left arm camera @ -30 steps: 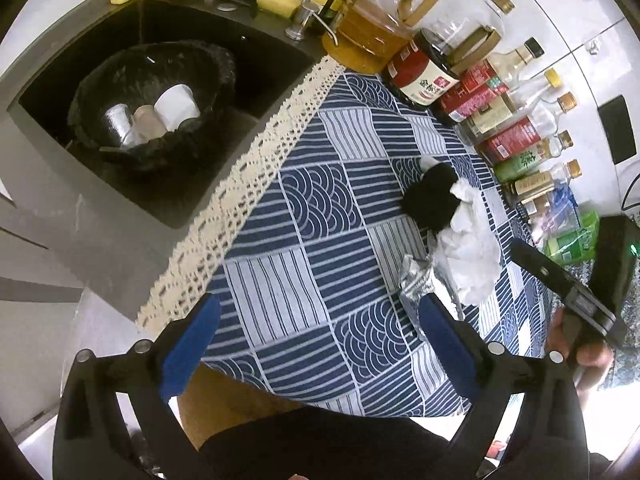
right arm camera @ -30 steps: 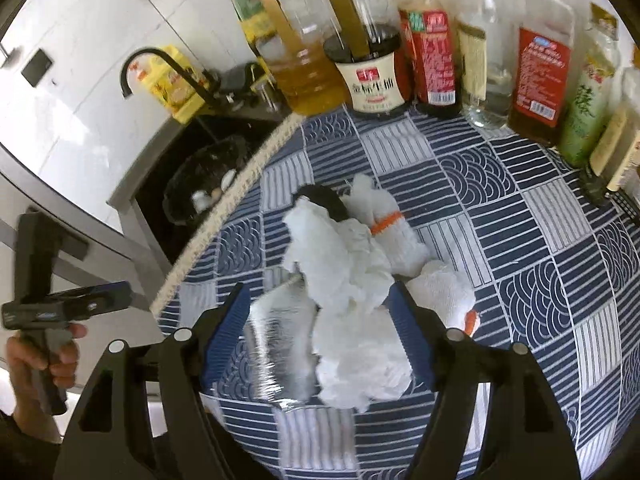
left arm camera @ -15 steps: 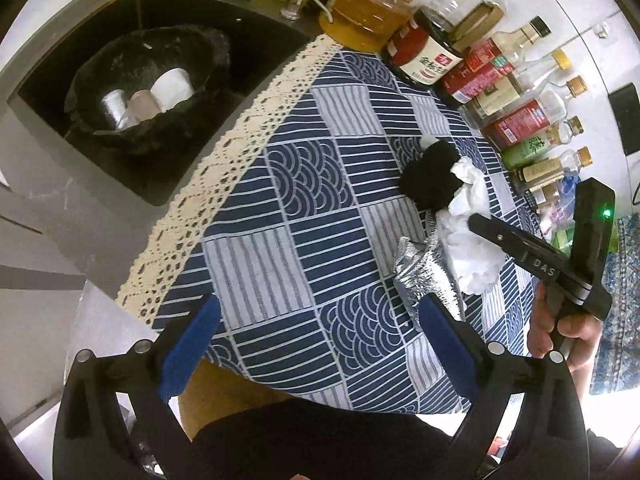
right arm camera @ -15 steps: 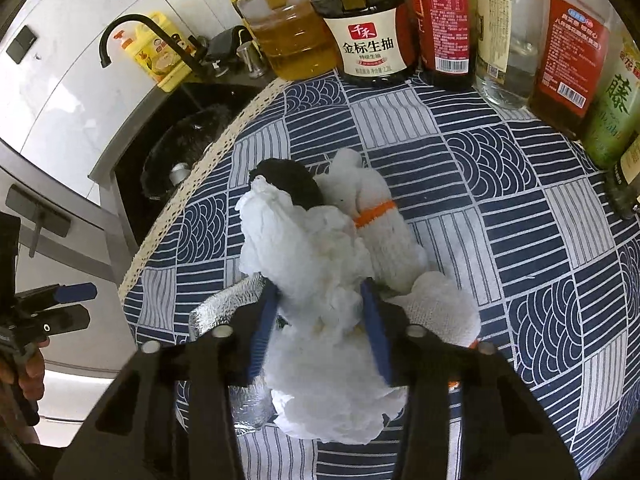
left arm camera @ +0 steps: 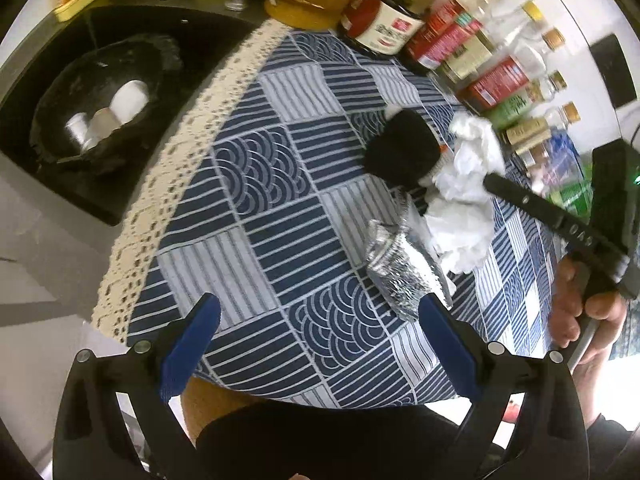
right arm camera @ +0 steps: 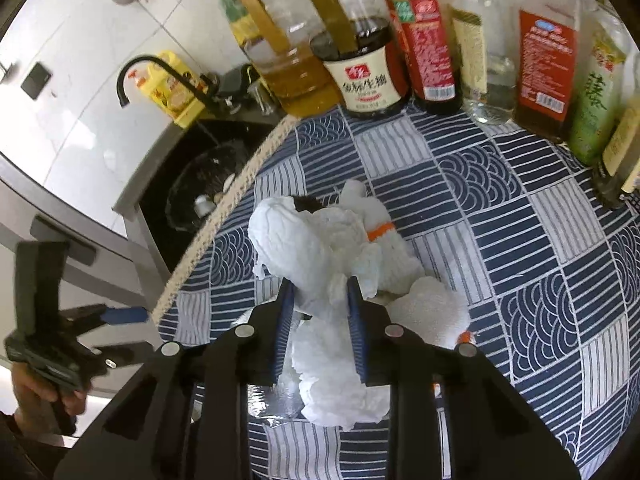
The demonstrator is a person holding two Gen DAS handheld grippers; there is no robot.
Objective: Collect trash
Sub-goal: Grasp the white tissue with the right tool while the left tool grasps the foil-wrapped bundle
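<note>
My right gripper (right arm camera: 320, 292) is shut on a crumpled white paper towel (right arm camera: 304, 248) and holds it just above the blue patterned tablecloth (right arm camera: 500, 216); the towel also shows in the left wrist view (left arm camera: 468, 184). A crumpled silver foil wrapper (left arm camera: 400, 276) lies on the cloth beside it, with a black wad (left arm camera: 404, 148) behind. White cloths with orange bands (right arm camera: 384, 236) lie under the towel. My left gripper (left arm camera: 320, 336) is open and empty over the cloth's near edge. A black-lined trash bin (left arm camera: 100, 96) with cups in it sits in the sink.
Several sauce and oil bottles (right arm camera: 432, 40) line the back of the cloth. A black faucet (right arm camera: 160, 72) and a yellow box (right arm camera: 176, 88) stand by the dark sink (left arm camera: 132, 172). A lace trim (left arm camera: 192, 160) edges the cloth toward the sink.
My right gripper has closed on the white paper towel and lifted it slightly. My left gripper has stayed open, drifting a little closer to the foil wrapper.
</note>
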